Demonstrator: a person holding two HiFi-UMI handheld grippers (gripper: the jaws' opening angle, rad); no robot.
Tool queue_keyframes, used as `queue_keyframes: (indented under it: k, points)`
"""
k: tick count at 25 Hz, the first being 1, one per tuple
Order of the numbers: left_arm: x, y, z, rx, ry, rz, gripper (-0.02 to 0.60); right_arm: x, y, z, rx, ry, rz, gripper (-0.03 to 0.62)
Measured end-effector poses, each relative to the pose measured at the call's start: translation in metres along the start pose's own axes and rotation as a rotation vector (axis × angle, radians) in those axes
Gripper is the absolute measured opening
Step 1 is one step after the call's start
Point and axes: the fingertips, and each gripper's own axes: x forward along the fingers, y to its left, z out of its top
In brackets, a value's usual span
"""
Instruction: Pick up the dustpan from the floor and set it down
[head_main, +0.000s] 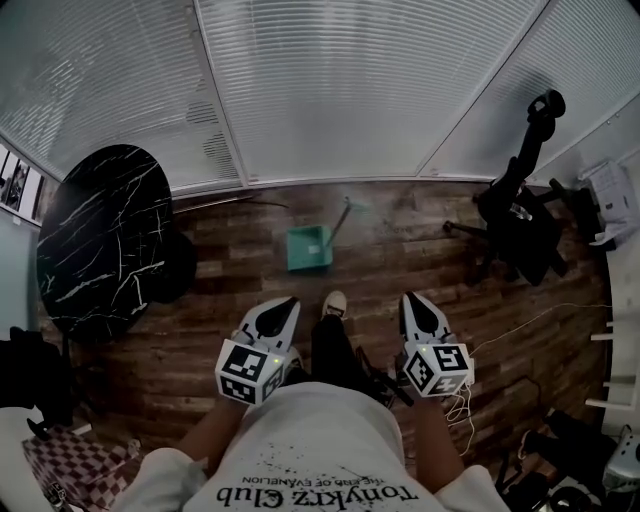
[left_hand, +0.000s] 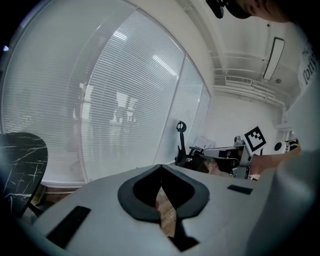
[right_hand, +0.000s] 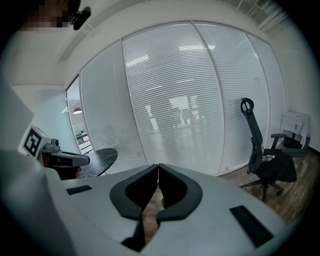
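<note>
Head view: the green dustpan (head_main: 309, 248) lies on the wooden floor (head_main: 400, 262), close to the foot of the window wall with its white blinds (head_main: 330, 90). Its pan is towards the person, and its thin handle runs up and to the right towards the glass. It lies ahead of the person's shoe (head_main: 335, 303), between the round black marbled table (head_main: 100, 235) on the left and the black office chair (head_main: 520, 215) on the right, apart from both.

The left hand-held gripper (head_main: 283, 303) and the right hand-held gripper (head_main: 413, 298) are held low in front of the person, one on each side of the shoe. Both point towards the window wall. Both are well apart from the dustpan and neither touches it. A pale cable (head_main: 530, 320) trails across the floor to the right of the right hand-held gripper.

Left gripper view: the jaws are pressed together at their tips. Nothing is between them. Only floorboards show through the gap behind the tips. The dustpan does not appear in this view.

Right gripper view: the jaws are likewise pressed together at the tips and carry nothing. The office chair stands at the right, and the black table at the left. The dustpan does not appear in this view.
</note>
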Motion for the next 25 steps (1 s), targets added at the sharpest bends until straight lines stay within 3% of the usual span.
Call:
queue_keyframes:
  k: [6, 15, 25]
  points:
    - [0.049, 0.024, 0.023, 0.001, 0.009, 0.030, 0.023, 0.057, -0.035, 0.022, -0.004, 0.015, 0.033, 0.025]
    - [0.135, 0.046, 0.086, -0.004, -0.030, 0.078, 0.023, 0.127, -0.100, 0.070, -0.038, 0.020, 0.081, 0.025]
    - [0.172, 0.065, 0.096, -0.035, 0.001, 0.112, 0.023, 0.169, -0.126, 0.076, -0.040, 0.069, 0.108, 0.025]
